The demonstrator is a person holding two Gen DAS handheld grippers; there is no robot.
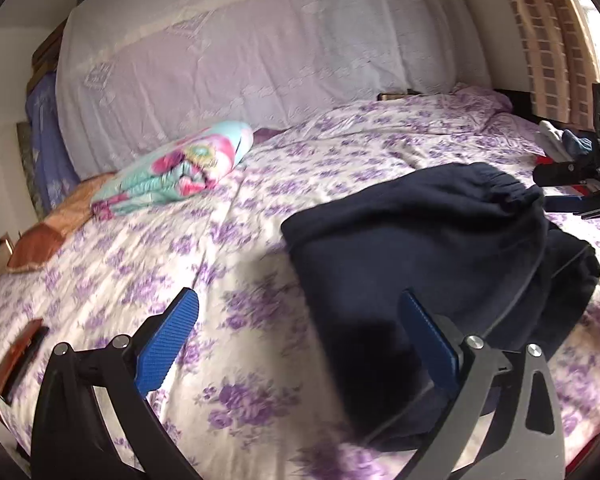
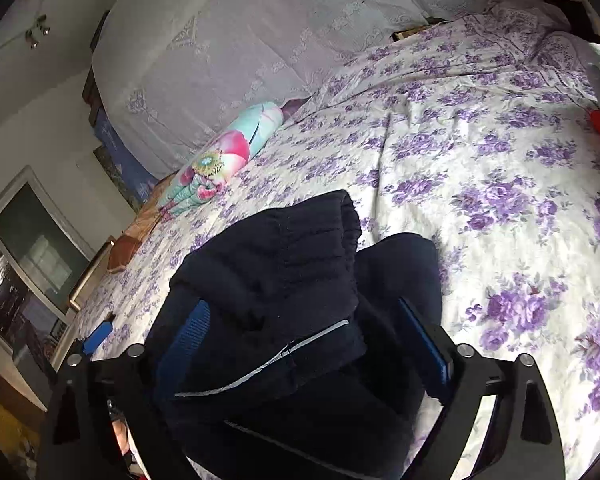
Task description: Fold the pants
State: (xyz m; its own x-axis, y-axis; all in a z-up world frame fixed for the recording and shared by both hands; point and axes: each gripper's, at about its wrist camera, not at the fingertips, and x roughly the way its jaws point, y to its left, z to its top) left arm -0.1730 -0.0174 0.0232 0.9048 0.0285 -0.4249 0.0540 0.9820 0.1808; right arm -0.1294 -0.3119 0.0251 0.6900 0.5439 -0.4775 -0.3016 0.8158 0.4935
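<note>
The dark pants point(image 1: 432, 248) lie bundled in a compact heap on the near right part of the flowered bed point(image 1: 260, 184), waistband on top, so the fold looks largely done; squaring up may remain. The left gripper point(image 1: 300, 344) hangs over the heap's near left edge, jaws spread wide, nothing pinched. The right gripper point(image 2: 304, 344) straddles the waistband end with jaws spread, the cloth between them, pads apparently not pressing. Hard to tell: how many layers there are, and where the leg ends lie. The near edge is cut off.
</note>
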